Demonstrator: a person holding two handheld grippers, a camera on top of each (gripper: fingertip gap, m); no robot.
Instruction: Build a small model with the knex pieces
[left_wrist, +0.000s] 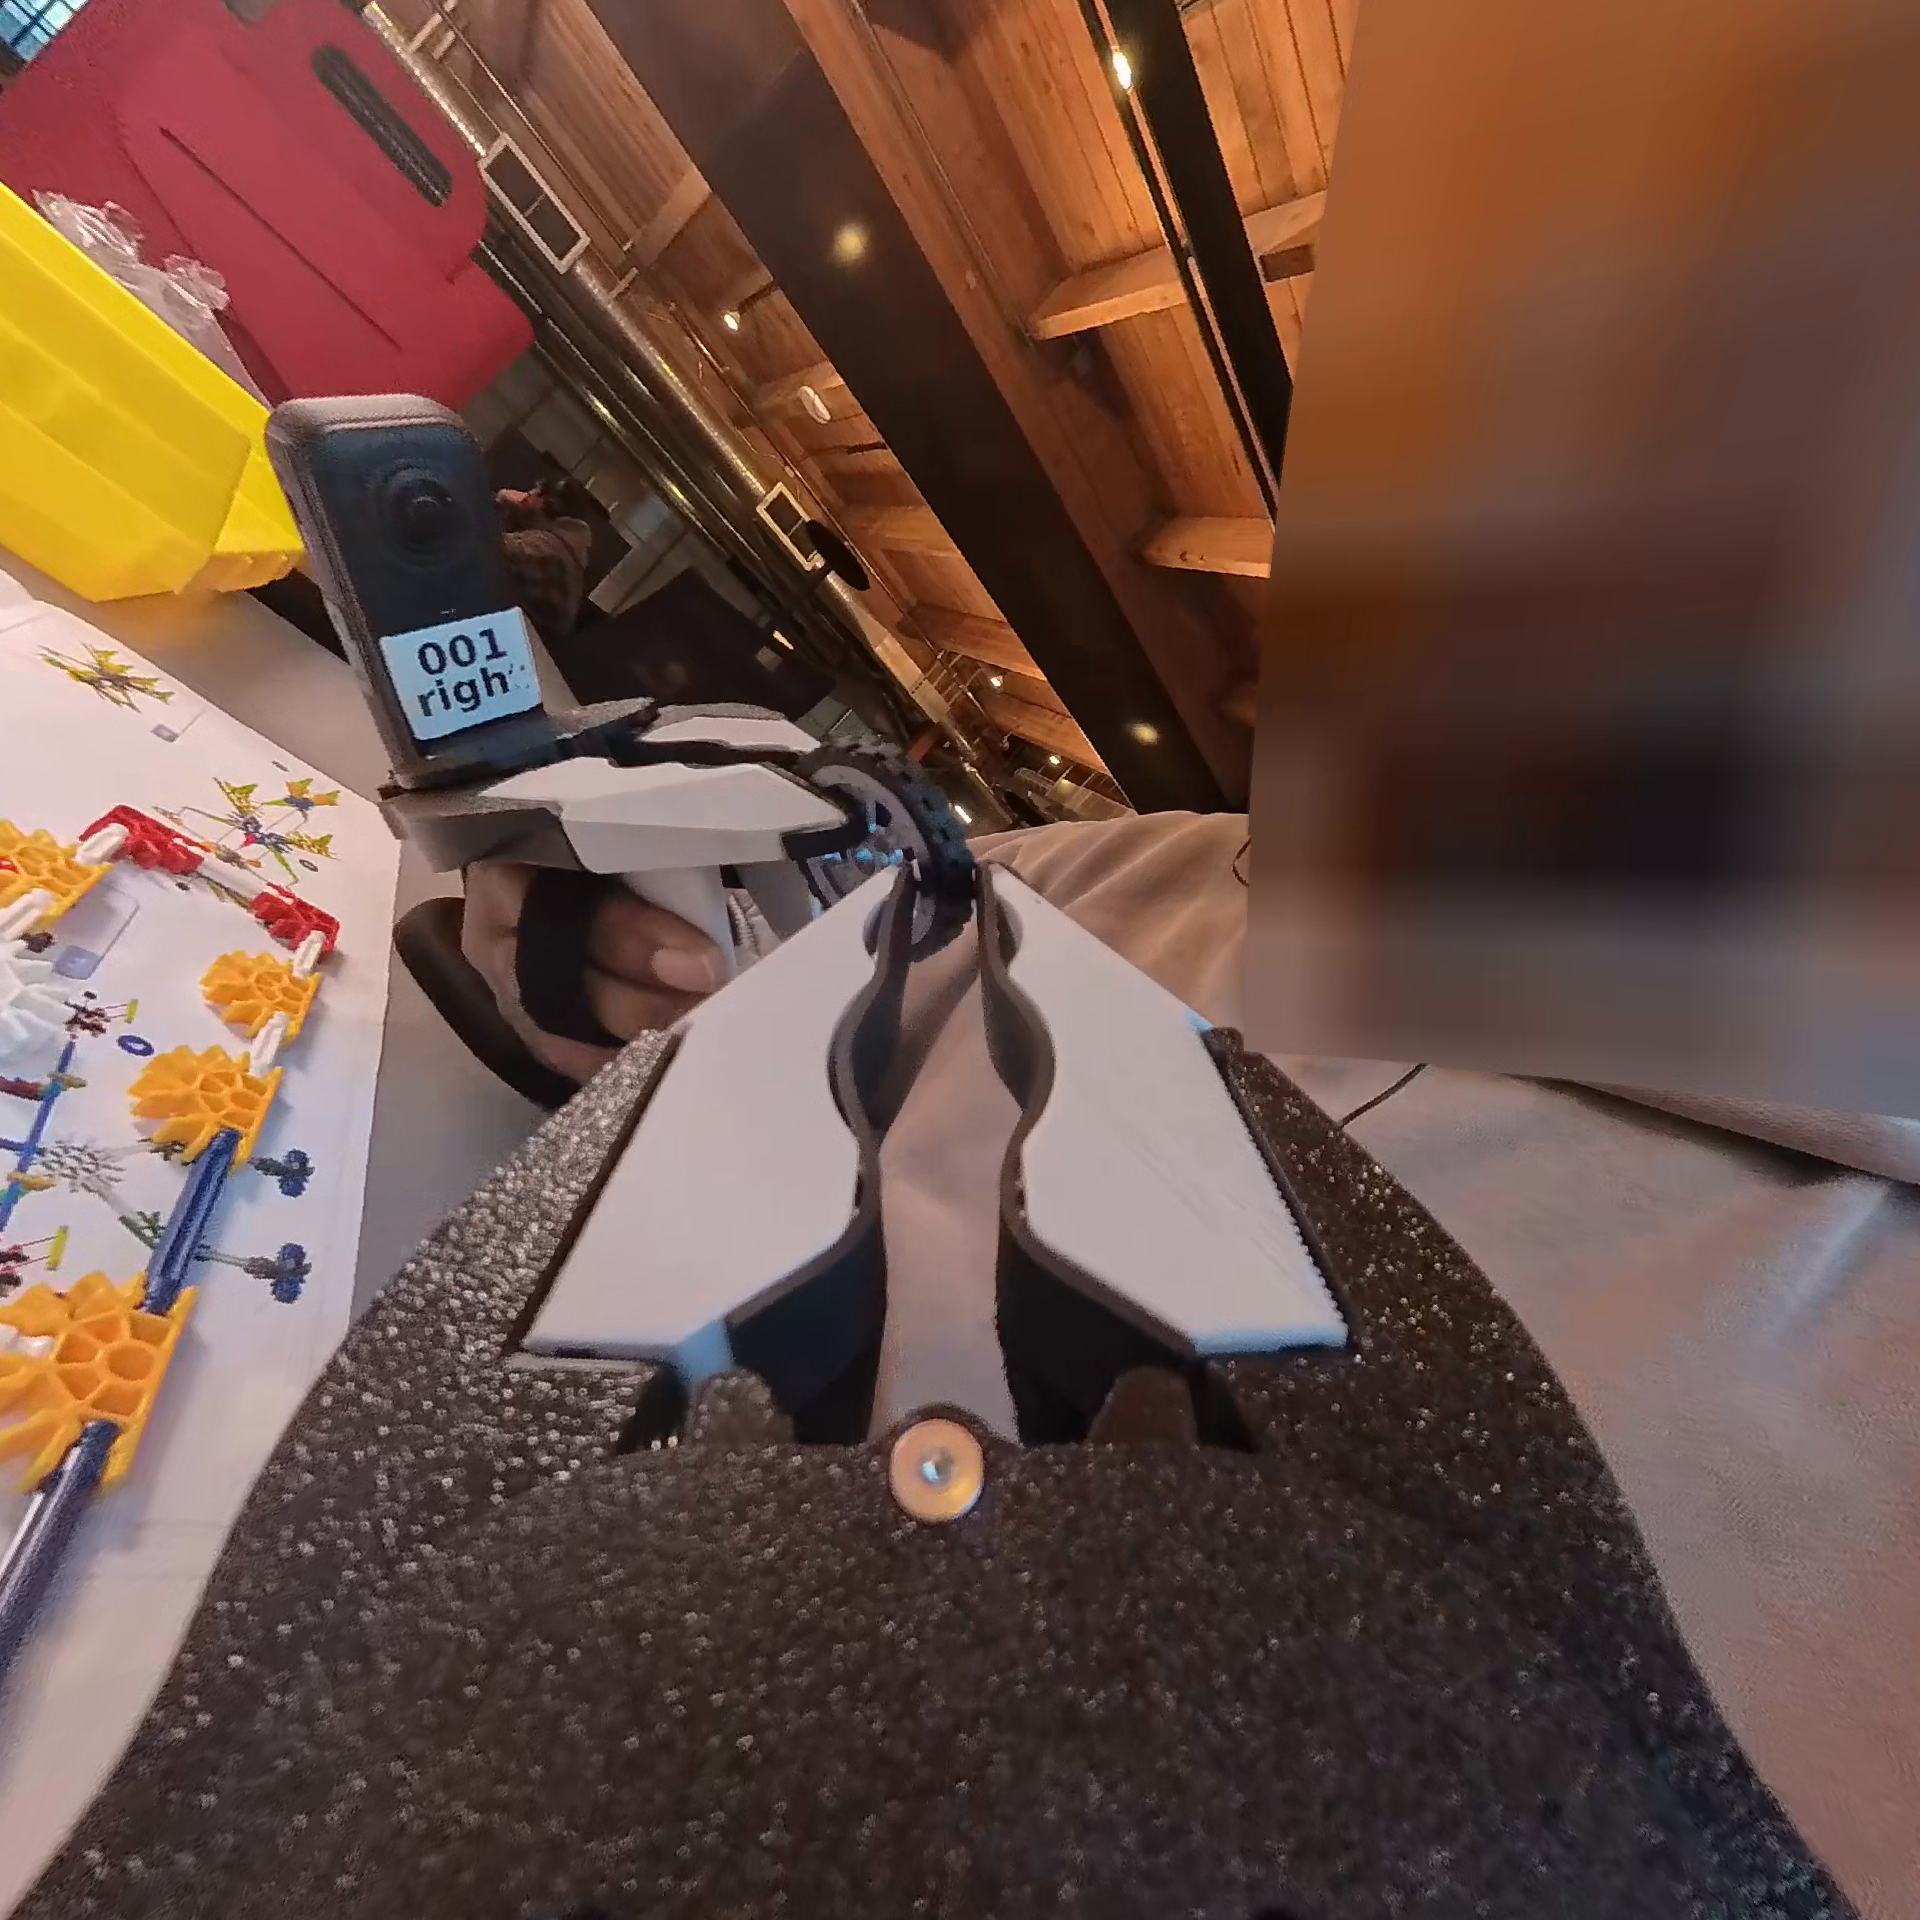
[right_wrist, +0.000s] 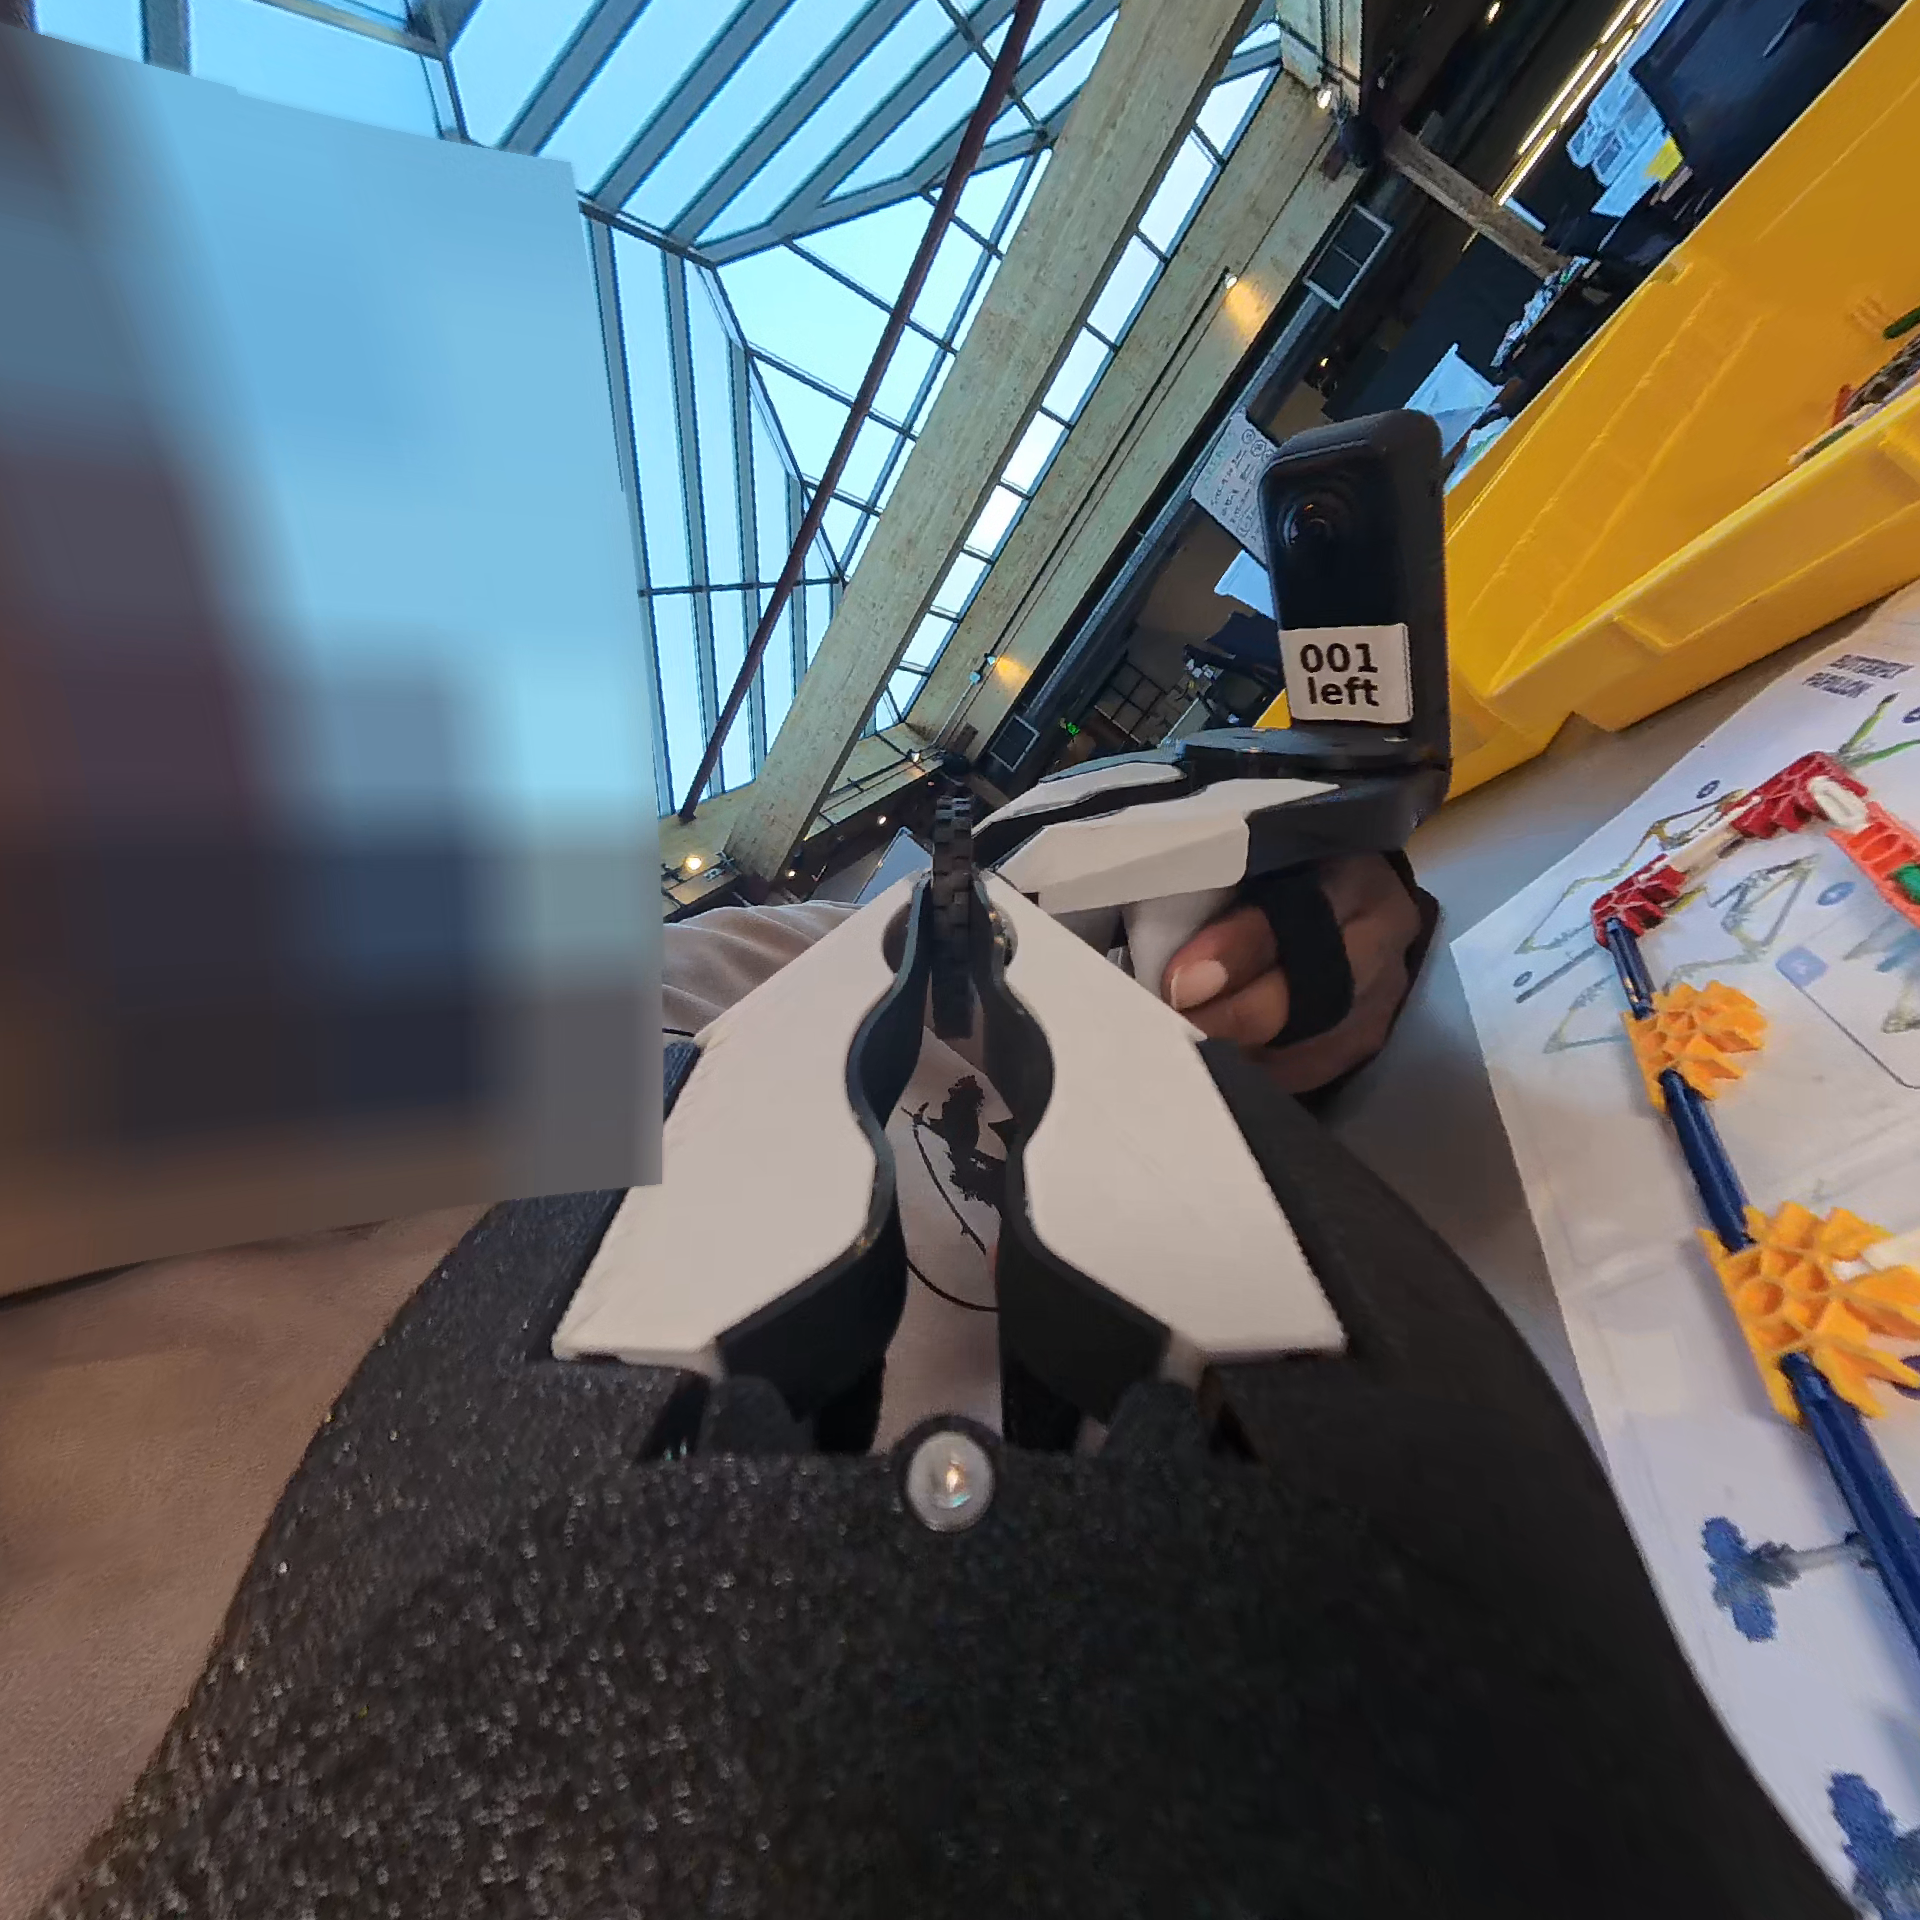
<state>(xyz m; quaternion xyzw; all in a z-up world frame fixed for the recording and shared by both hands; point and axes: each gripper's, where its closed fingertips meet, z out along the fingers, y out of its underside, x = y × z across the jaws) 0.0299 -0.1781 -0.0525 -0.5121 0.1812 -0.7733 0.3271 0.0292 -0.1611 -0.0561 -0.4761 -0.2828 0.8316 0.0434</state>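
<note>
Black pebbled housing fills the near edge of both wrist views, with white fingers (left_wrist: 748, 1122) running forward from it. Both grippers meet on one small black toothed wheel (left_wrist: 940, 883), held up in the air in front of a person's beige top (left_wrist: 1558, 1351). In its own view, the left gripper (left_wrist: 940, 883) has its tips pinched nearly together on the wheel's rim. From the left side of that view, the right gripper (left_wrist: 862, 831) reaches in and clamps the same wheel. The right wrist view shows the wheel edge-on between that gripper's closed tips, with the left one coming in from the right. Farther left in the left wrist view, a construction-toy frame (left_wrist: 197, 1081) of orange connectors and blue rods lies on a printed instruction sheet (left_wrist: 208, 727). Beyond it stands a yellow bin (left_wrist: 104, 447).
</note>
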